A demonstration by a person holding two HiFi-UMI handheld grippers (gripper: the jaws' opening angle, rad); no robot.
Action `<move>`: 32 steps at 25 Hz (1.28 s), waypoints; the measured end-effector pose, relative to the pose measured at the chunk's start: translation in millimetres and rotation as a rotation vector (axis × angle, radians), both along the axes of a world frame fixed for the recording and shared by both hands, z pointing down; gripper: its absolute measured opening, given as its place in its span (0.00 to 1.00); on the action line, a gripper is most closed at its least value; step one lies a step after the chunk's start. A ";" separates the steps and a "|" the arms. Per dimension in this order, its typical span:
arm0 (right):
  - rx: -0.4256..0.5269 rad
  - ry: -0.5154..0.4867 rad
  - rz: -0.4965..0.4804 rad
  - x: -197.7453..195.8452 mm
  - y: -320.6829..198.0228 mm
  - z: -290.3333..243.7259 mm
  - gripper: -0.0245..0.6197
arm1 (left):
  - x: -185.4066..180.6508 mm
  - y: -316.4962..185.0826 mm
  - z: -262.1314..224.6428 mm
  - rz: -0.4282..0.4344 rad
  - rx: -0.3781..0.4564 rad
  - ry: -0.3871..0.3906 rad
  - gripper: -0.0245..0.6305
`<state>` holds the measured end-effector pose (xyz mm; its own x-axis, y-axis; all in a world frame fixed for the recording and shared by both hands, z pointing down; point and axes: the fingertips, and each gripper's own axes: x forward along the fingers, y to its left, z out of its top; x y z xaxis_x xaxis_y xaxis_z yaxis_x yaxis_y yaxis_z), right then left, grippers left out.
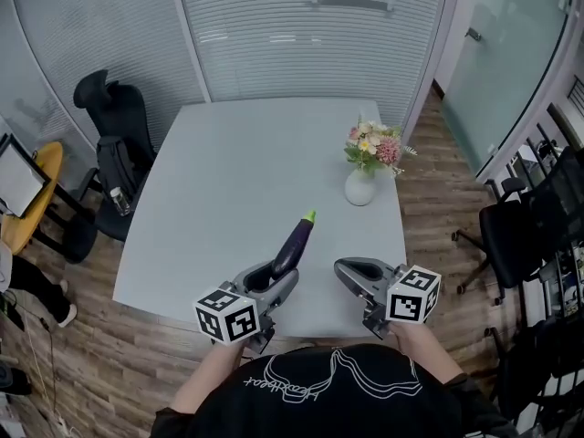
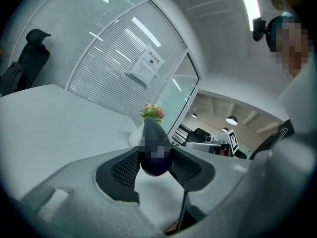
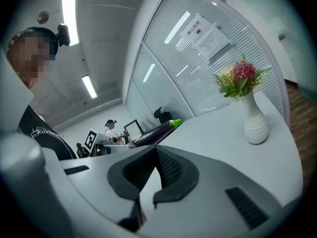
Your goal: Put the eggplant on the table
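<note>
A long dark purple eggplant [image 1: 294,245] with a green stem end juts forward from my left gripper [image 1: 276,274], which is shut on its thick end. It hangs over the near part of the pale grey table [image 1: 228,181], stem pointing away from me. In the left gripper view the eggplant [image 2: 155,152] sits squeezed between both dark pads. My right gripper [image 1: 347,268] hovers beside it on the right, above the table's near edge, shut with nothing between its pads [image 3: 168,167]. The right gripper view shows the eggplant [image 3: 153,131] off to its left.
A white vase of flowers [image 1: 360,185] stands on the table's right side, ahead of my right gripper. A black office chair [image 1: 114,126] and a yellow round table [image 1: 36,190] are at the left. More black chairs [image 1: 529,226] stand at the right. Glass walls close the back.
</note>
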<state>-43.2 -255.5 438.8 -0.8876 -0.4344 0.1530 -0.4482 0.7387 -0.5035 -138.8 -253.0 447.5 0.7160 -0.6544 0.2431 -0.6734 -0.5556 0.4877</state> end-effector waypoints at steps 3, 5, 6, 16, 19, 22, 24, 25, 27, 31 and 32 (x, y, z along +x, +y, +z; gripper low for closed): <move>-0.013 0.002 0.013 -3.3 -9.0 7.3 0.05 | -6.7 -12.7 13.4 0.002 -0.020 -0.012 0.35; -0.023 0.005 0.022 -4.2 -12.5 13.4 0.05 | -10.0 -19.3 22.4 0.006 -0.037 -0.013 0.35; -0.028 0.007 0.028 -4.2 -13.9 16.6 0.05 | -11.0 -22.1 26.2 0.009 -0.044 -0.010 0.35; -0.091 0.014 0.077 3.8 -21.1 42.5 0.05 | -18.0 -44.8 74.1 0.023 -0.091 -0.089 0.35; -0.115 0.018 0.087 7.6 -23.3 52.5 0.05 | -20.5 -49.5 93.2 0.020 -0.112 -0.117 0.35; -0.136 0.021 0.093 8.8 -25.8 60.6 0.05 | -22.5 -53.3 112.1 0.017 -0.143 -0.138 0.35; -0.144 0.019 0.093 8.4 -27.5 63.1 0.05 | -23.5 -55.6 123.1 0.018 -0.159 -0.153 0.35; -0.146 0.019 0.092 8.1 -28.4 63.8 0.05 | -23.5 -57.0 127.2 0.020 -0.161 -0.159 0.35; -0.149 0.021 0.091 8.3 -30.0 65.4 0.05 | -23.4 -59.3 134.6 0.024 -0.158 -0.175 0.35; -0.151 0.021 0.105 11.9 -29.5 67.7 0.05 | -25.6 -58.8 152.1 0.024 -0.182 -0.207 0.35; -0.150 0.020 0.108 13.0 -28.9 67.7 0.05 | -25.9 -58.1 155.4 0.026 -0.189 -0.209 0.35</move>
<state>-30.2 -284.4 506.4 -0.8334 -0.4980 0.2398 -0.5316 0.6033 -0.5945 -164.7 -311.1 603.0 0.6531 -0.5654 0.5038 -0.7573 -0.4861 0.4362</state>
